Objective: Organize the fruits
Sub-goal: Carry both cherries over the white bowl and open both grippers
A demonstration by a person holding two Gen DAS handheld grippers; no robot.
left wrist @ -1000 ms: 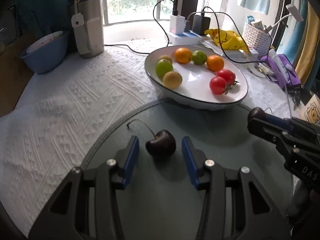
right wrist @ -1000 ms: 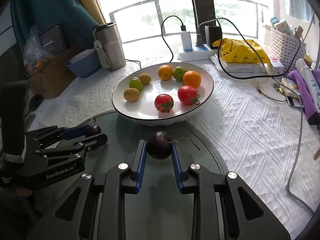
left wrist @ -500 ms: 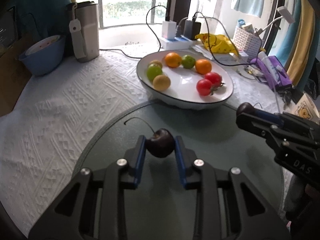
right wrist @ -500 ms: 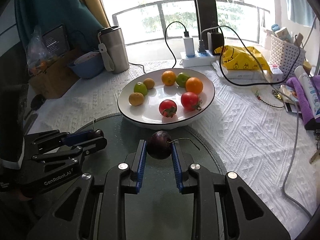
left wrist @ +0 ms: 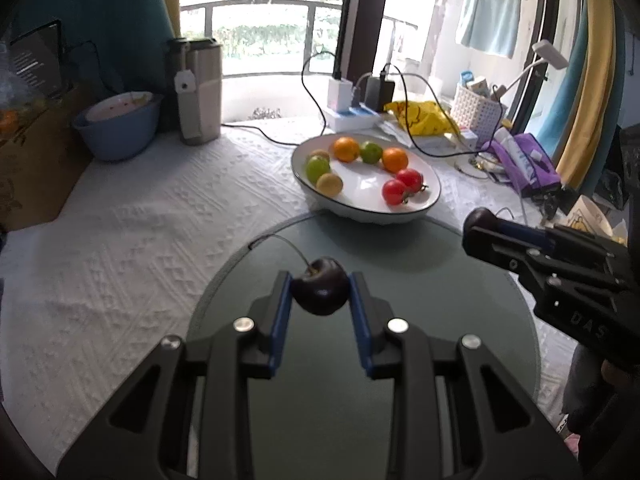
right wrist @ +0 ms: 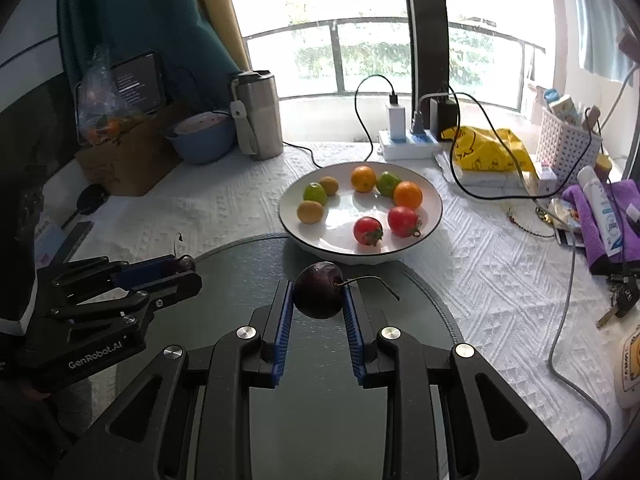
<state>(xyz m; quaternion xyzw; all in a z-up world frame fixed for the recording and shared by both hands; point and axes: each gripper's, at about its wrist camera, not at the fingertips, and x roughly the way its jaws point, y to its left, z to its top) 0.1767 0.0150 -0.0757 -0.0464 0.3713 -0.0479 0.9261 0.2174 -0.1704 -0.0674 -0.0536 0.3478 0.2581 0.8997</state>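
My left gripper is shut on a dark cherry with a long stem, held above the round grey glass mat. My right gripper is shut on a second dark cherry, stem pointing right. Each gripper shows in the other's view: the right gripper at the right edge, the left gripper at the left. Beyond the mat stands a white oval bowl holding two oranges, green and yellowish fruits and two red tomatoes.
A white textured cloth covers the table. At the back stand a blue bowl, a steel tumbler, a power strip with trailing cables, a yellow bag, a white basket and a purple cloth.
The left gripper's jaws closed on the cherry that lay on the mat, then lifted it. Both grippers rose and drew back, so the bowl looks smaller and farther.
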